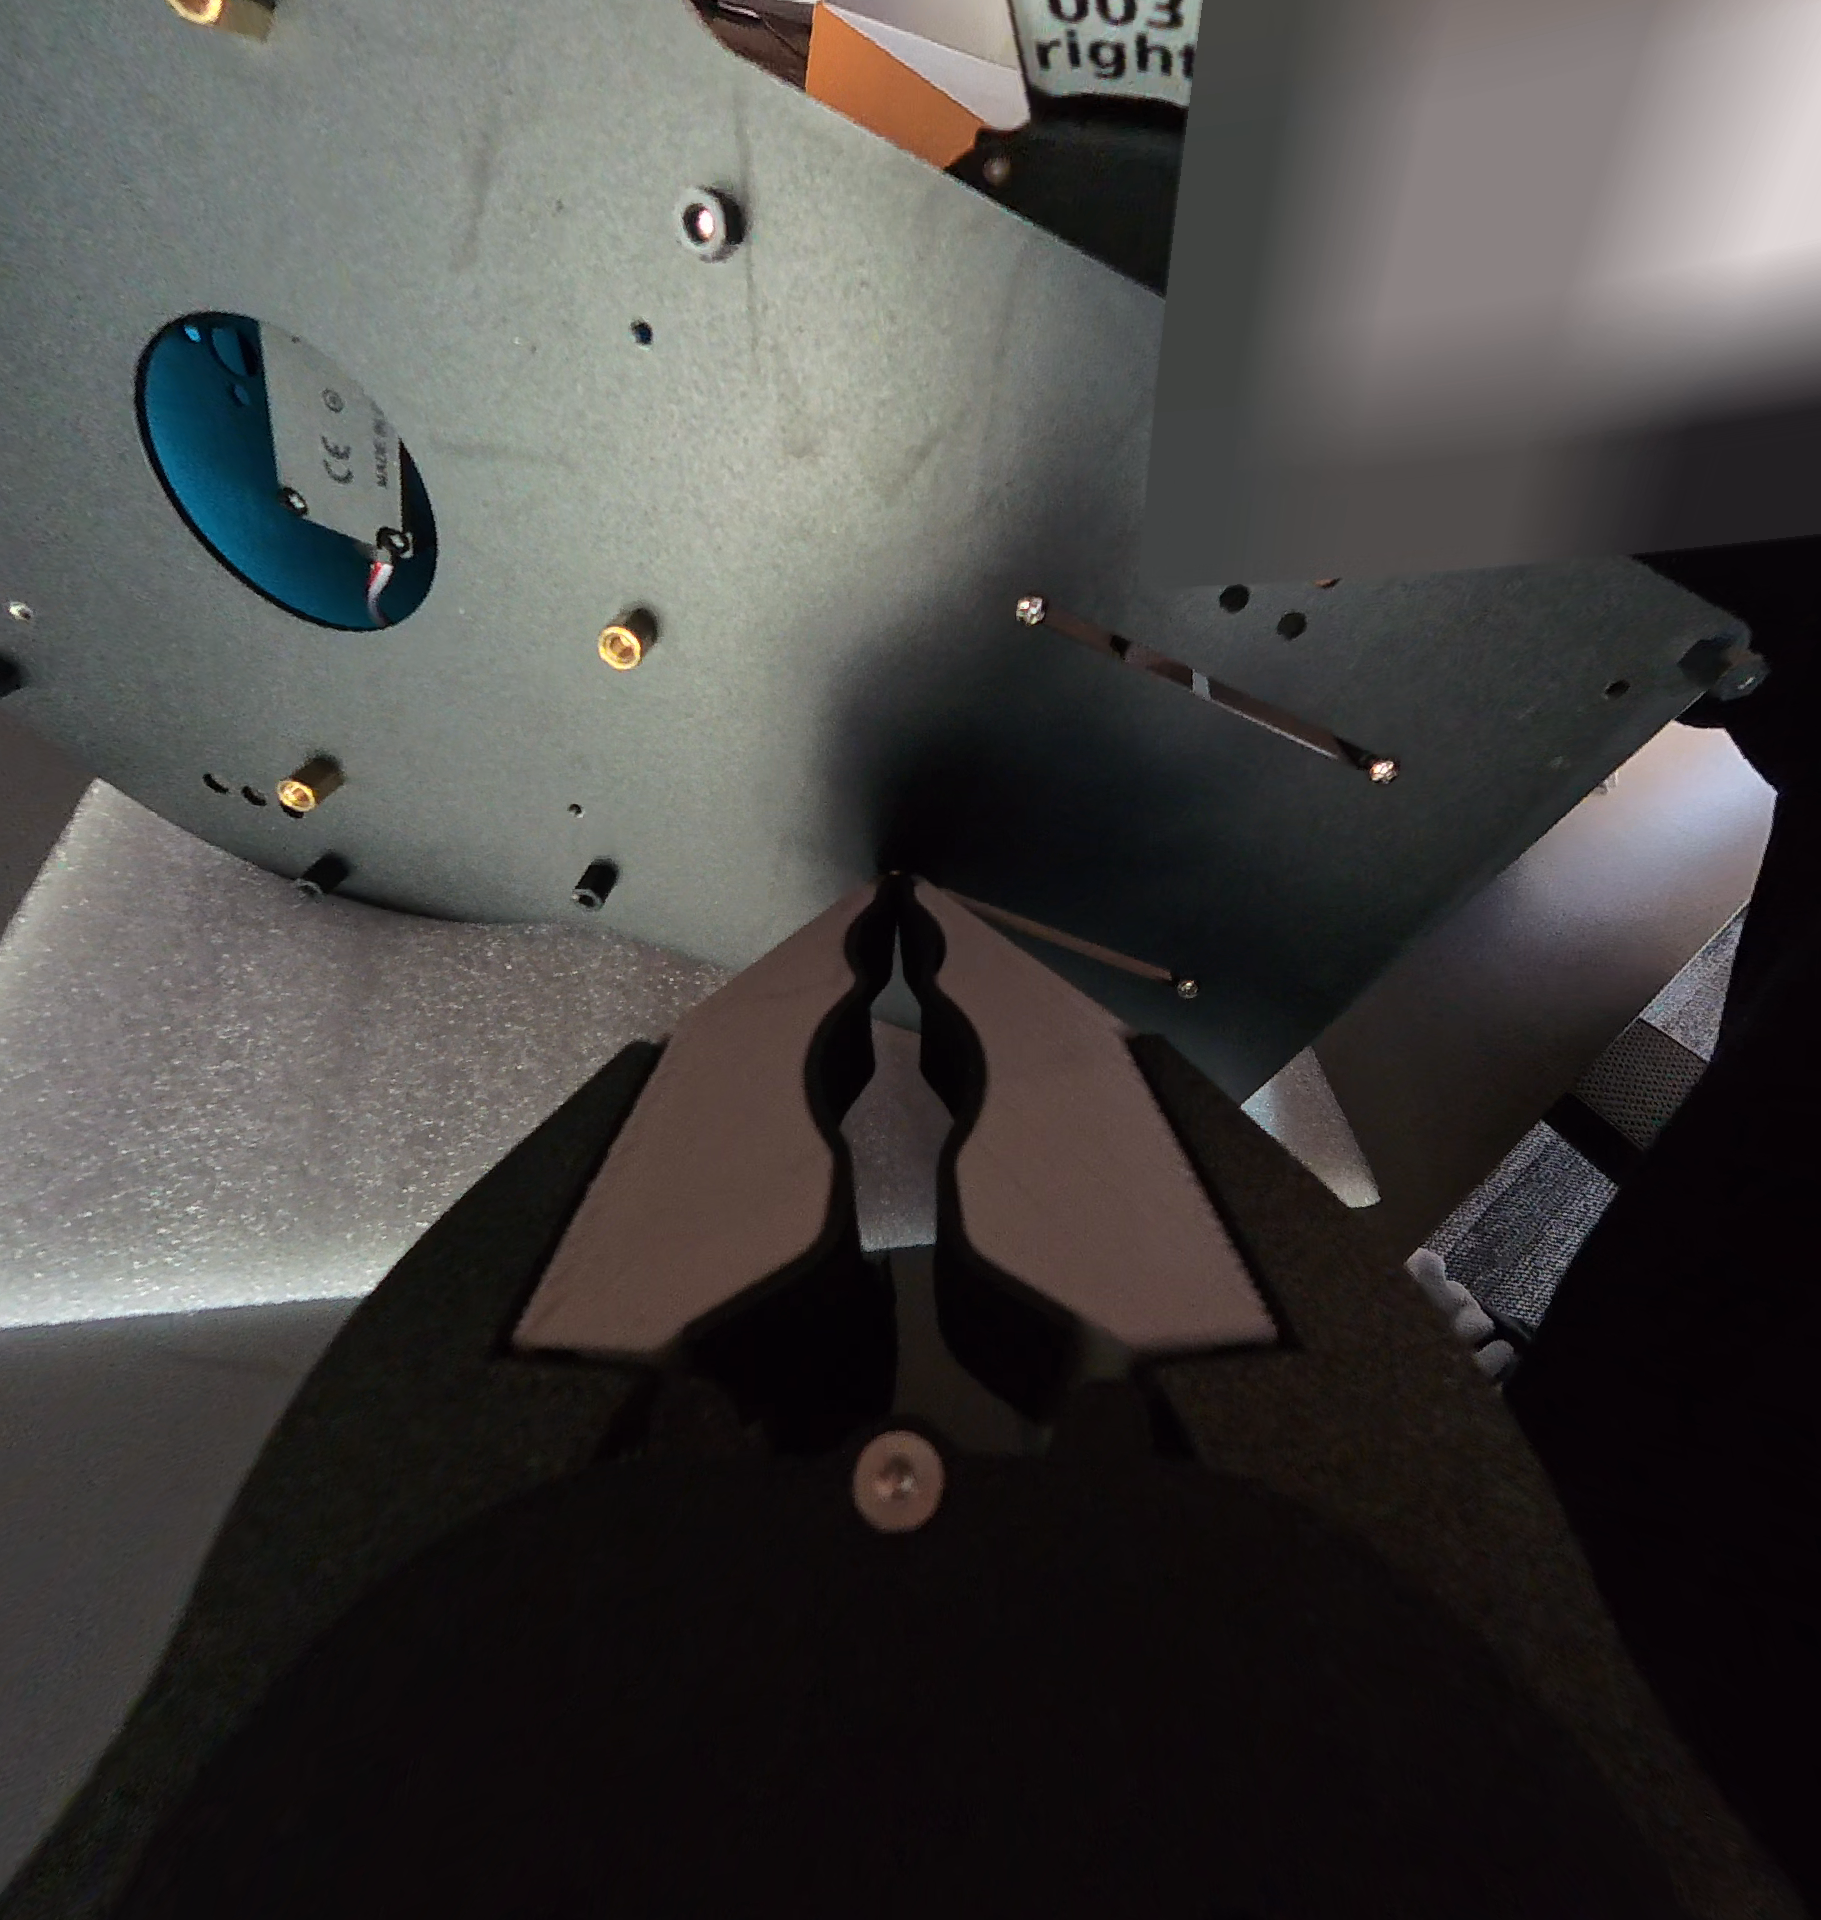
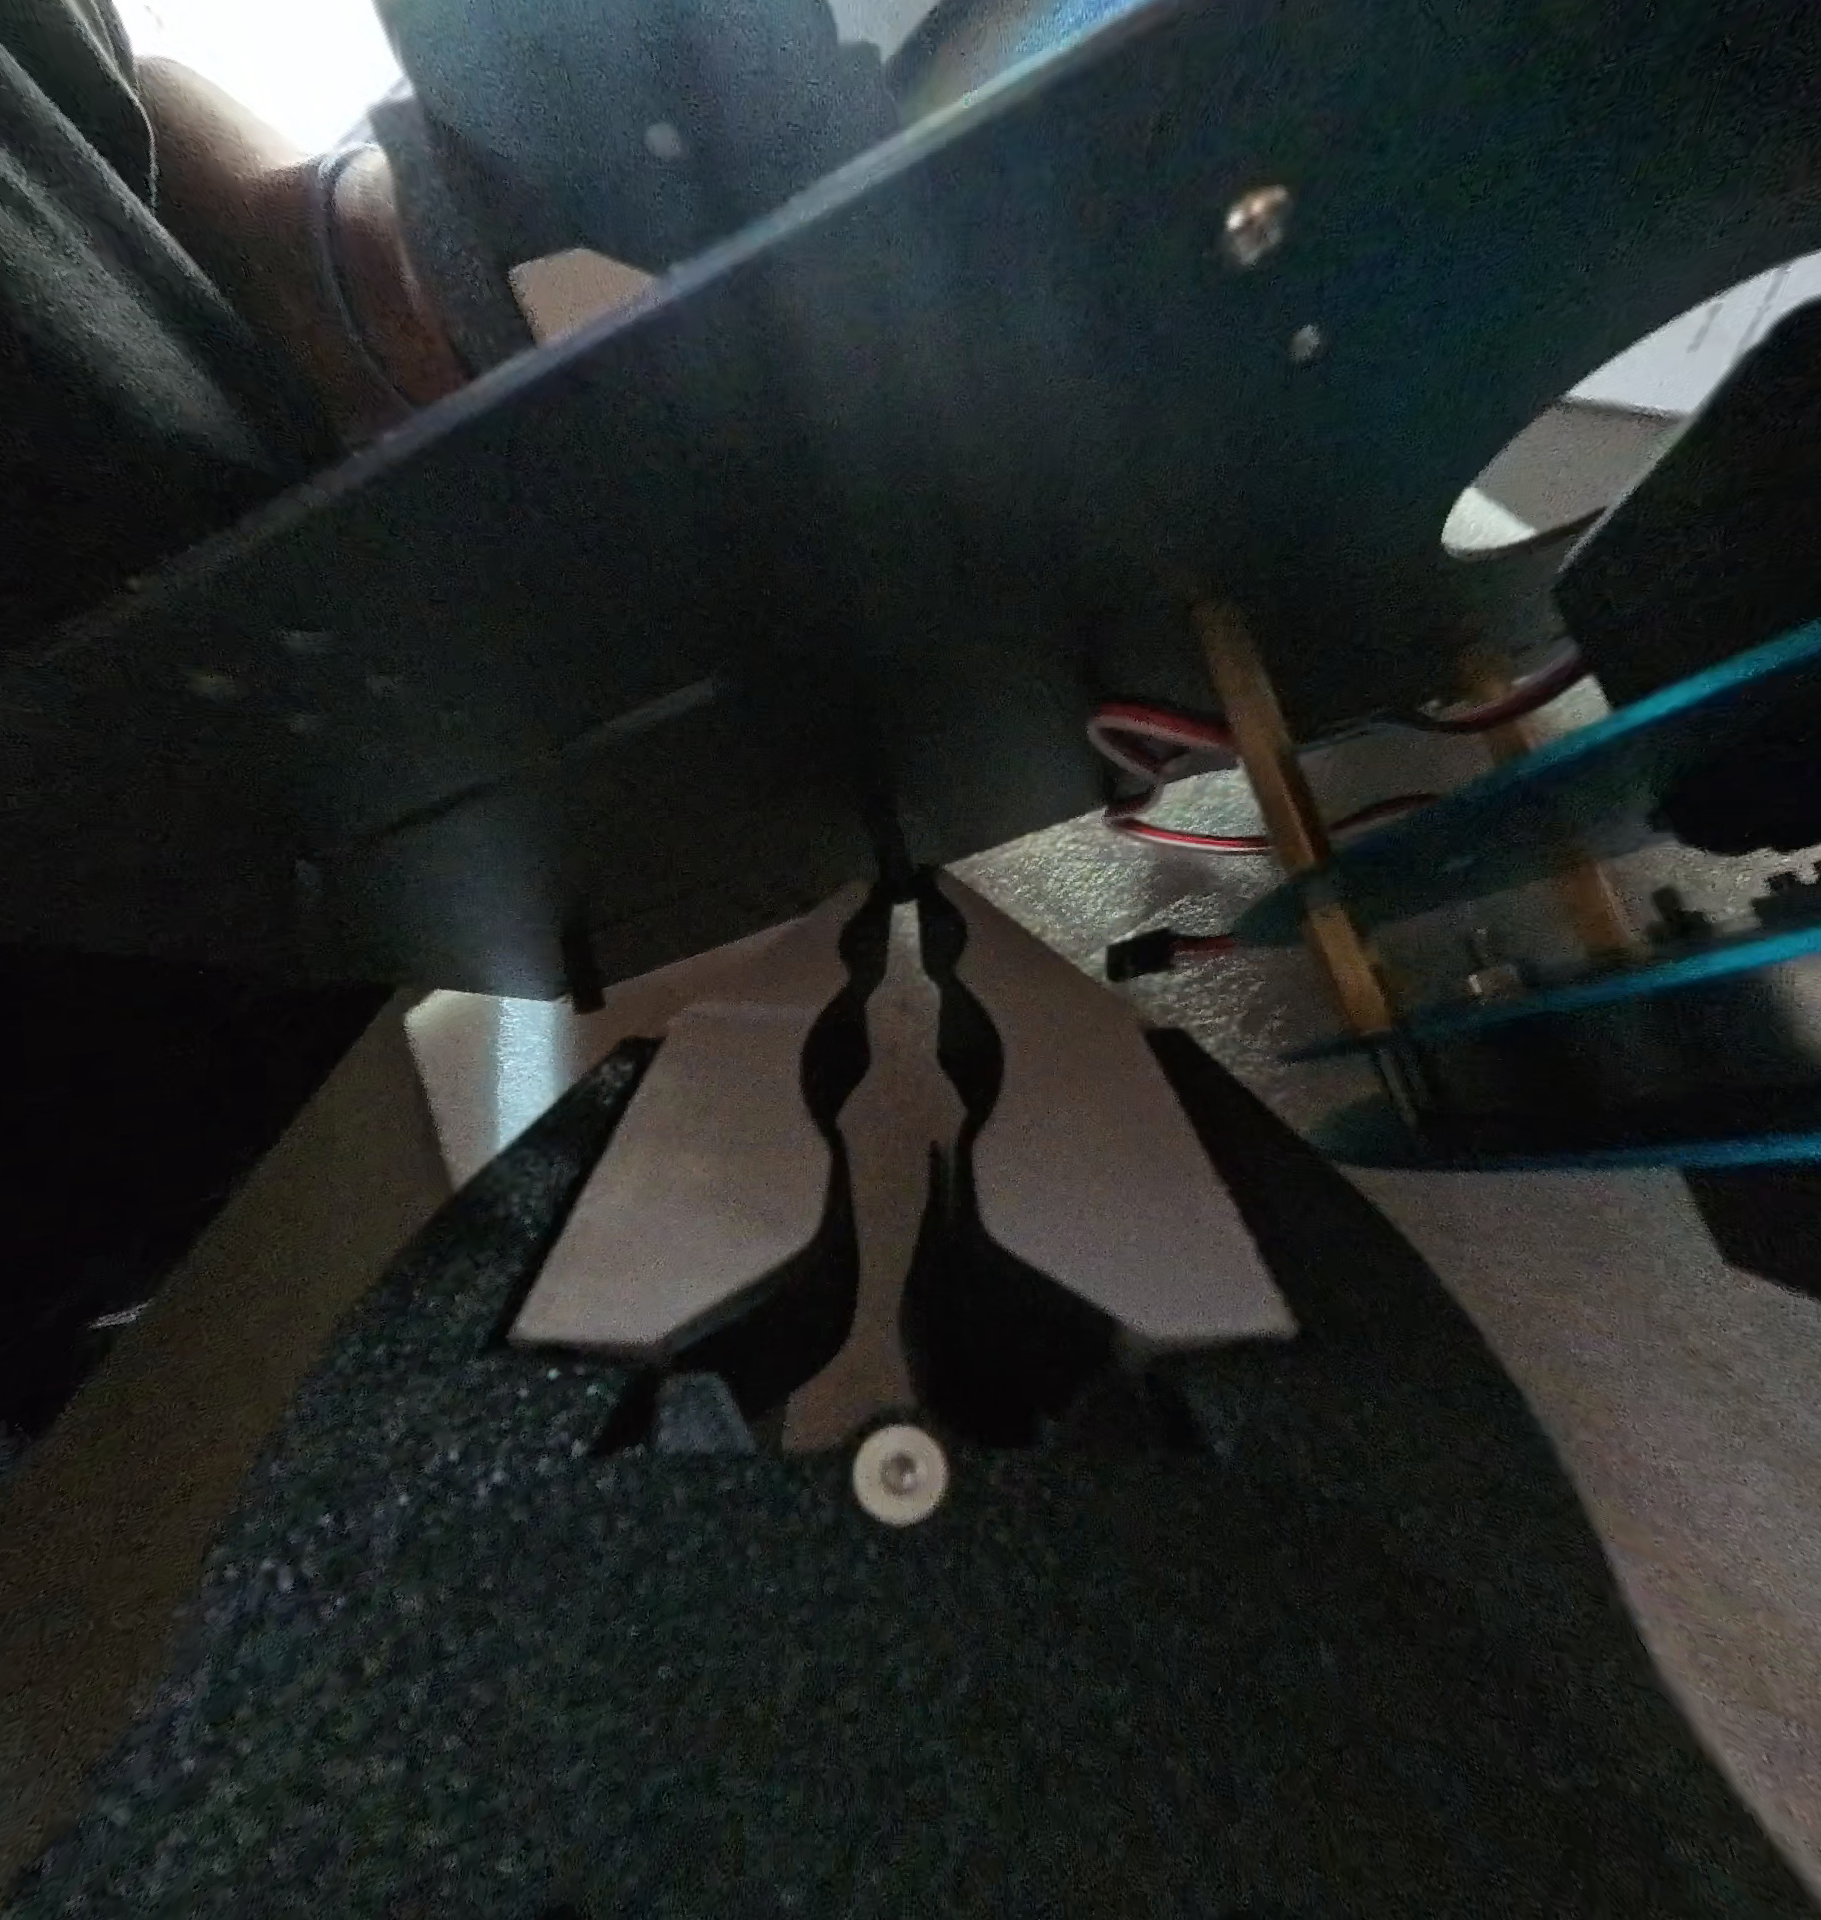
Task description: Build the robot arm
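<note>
Left gripper [image 1: 898, 883] clenched on the lower edge of a tilted dark grey metal plate [image 1: 594, 436], above white foam sheet [image 1: 262, 1091]. Right gripper [image 2: 901, 883] likewise pinches that plate's rim [image 2: 781, 499]; blue metal decks [image 2: 1612, 727] on brass standoffs [image 2: 1290, 821] right.

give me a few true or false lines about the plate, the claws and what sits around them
1. The left claw is shut on the edge of the dark metal plate. True.
2. The plate's round cutout shows red behind it. False: blue.
3. Brass standoffs stick out of the plate. True.
4. The right claw is wide open, far from the plate. False: shut at its lower edge.
5. White foam lies under the plate. True.
</note>
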